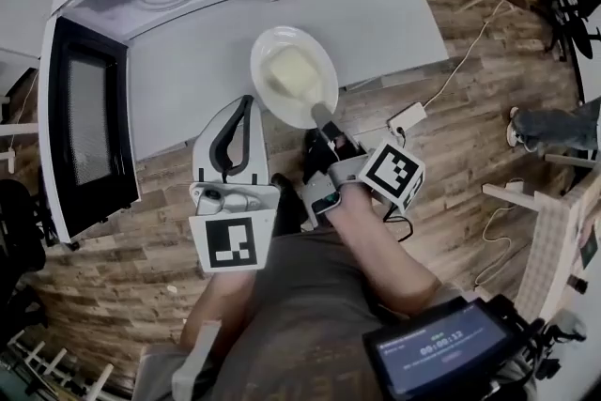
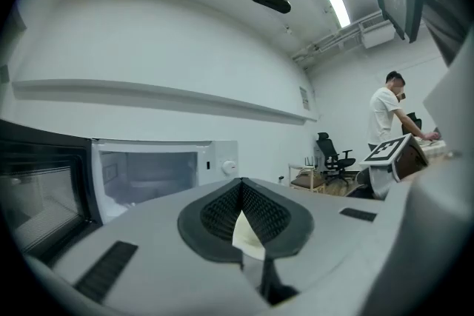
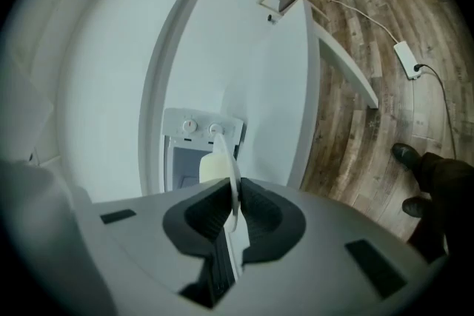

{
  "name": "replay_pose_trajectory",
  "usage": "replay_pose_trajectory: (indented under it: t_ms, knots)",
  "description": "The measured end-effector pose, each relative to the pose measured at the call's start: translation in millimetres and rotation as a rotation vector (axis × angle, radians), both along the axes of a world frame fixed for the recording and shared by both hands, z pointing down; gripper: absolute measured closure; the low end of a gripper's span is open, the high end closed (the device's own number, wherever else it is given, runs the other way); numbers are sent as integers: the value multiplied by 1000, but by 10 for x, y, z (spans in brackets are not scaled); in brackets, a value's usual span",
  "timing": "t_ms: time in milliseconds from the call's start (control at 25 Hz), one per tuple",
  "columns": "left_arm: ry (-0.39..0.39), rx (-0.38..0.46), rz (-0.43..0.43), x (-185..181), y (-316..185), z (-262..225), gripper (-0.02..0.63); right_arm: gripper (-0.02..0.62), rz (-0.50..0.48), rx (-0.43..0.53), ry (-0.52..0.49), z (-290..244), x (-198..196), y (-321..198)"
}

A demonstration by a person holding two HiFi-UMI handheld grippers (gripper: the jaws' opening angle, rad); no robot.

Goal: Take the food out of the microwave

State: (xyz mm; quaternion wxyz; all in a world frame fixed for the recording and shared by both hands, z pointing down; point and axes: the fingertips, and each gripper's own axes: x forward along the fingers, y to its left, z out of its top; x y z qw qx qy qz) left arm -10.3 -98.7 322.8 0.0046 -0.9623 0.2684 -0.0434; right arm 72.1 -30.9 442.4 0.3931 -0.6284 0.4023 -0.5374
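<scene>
Right hand-held gripper (image 1: 322, 119) pinches the rim of the plate (image 1: 259, 78), food (image 1: 291, 73) just beyond its jaws.

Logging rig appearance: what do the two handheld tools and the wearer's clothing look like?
The left tool and right tool have pale grey shells with dark ribbed pads; each carries a cube of black-and-white square markers. The person wears a grey top.
</scene>
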Motion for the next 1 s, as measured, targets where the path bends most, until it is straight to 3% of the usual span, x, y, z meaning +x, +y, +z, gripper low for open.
replay_pose_trajectory:
  t_ms: [240, 440, 720, 1000]
  knots:
    - [-9, 10, 106, 516, 268, -42, 598, 555, 122, -18, 7, 12, 570, 332]
    - [-15, 11, 142, 985, 269, -36, 598, 554, 176, -39, 14, 101, 1092, 373]
    - [-62, -2, 135, 1463, 67, 85, 598, 552, 162, -92, 16, 252, 1610, 212]
    - [-95, -45, 98, 1520, -88, 253, 598, 546, 93, -146, 34, 433, 1656, 91]
